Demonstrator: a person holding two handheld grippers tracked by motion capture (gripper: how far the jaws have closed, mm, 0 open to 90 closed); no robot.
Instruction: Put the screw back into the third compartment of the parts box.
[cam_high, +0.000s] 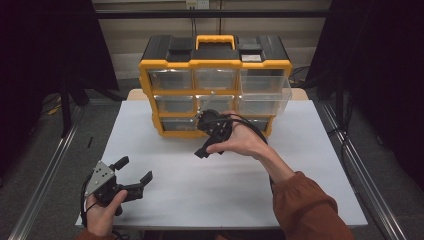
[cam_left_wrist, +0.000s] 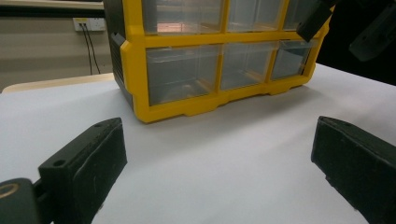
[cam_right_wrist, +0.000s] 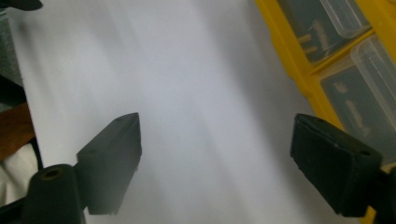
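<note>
The yellow and black drawer box stands at the far middle of the white worktop, with a yellow handle on its black top and three rows of clear drawers in front. One drawer at the right side sticks out farther than the others. In the right claw view small parts lie inside two of the clear drawers, too blurry to name. The right claw hangs just in front of the bottom row of the box, pointing down at the worktop, held by the right hand with a rust-brown sleeve behind it. Its jaws stand wide apart with nothing between them — just bare white worktop below, and the yellow edge of the box close by one jaw. The left claw is near the front left corner of the worktop, well apart from the box, held low by the left hand. It points toward the box, and its jaws are wide too — nothing is in them. A black cable loops from the right claw over the hand.
</note>
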